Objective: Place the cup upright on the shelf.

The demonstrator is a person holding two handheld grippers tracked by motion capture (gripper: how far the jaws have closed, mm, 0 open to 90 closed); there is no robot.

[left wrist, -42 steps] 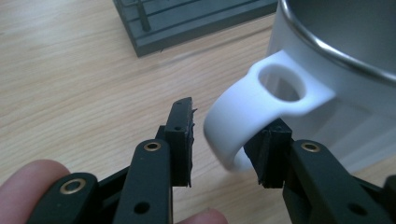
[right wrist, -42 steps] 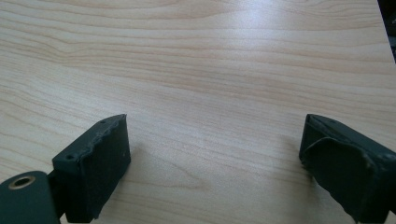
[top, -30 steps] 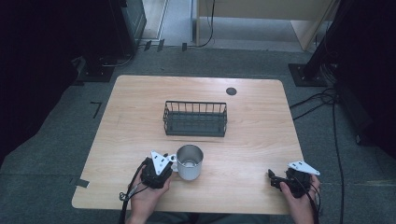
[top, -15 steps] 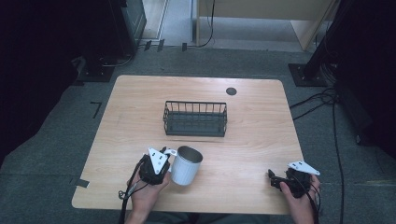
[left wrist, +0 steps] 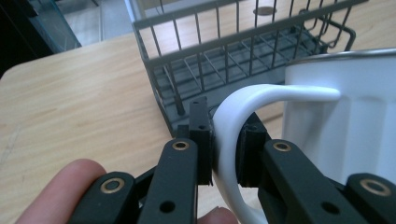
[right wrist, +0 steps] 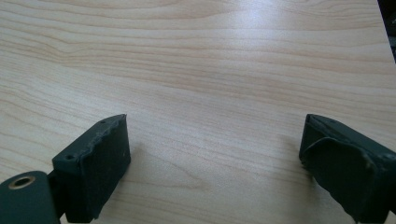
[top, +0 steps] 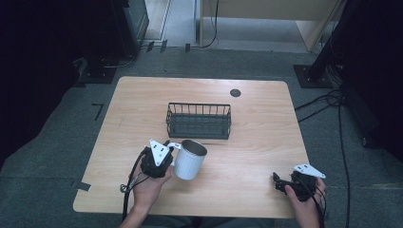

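Note:
A white mug [top: 189,159] with a metal rim hangs tilted above the table's front, just in front of the dark wire basket [top: 199,119]. My left gripper [top: 167,156] is shut on the mug's white handle [left wrist: 229,140], whose loop sits pinched between the two black pads [left wrist: 201,140]. The mug's body [left wrist: 345,116] rises at the right of the left gripper view, with the basket [left wrist: 224,60] close behind it. My right gripper [top: 278,183] rests low at the table's front right, its jaws wide apart over bare wood [right wrist: 210,116] with nothing between them.
The wooden table [top: 142,104] has a small dark round cap [top: 235,92] near its far edge. Cables [top: 328,102] run over the floor at the right, and dark equipment stands beyond the table's far left corner.
The left gripper has lifted the mug by its handle off the table and carried it up and toward the basket, tilting it. The right gripper has stayed put.

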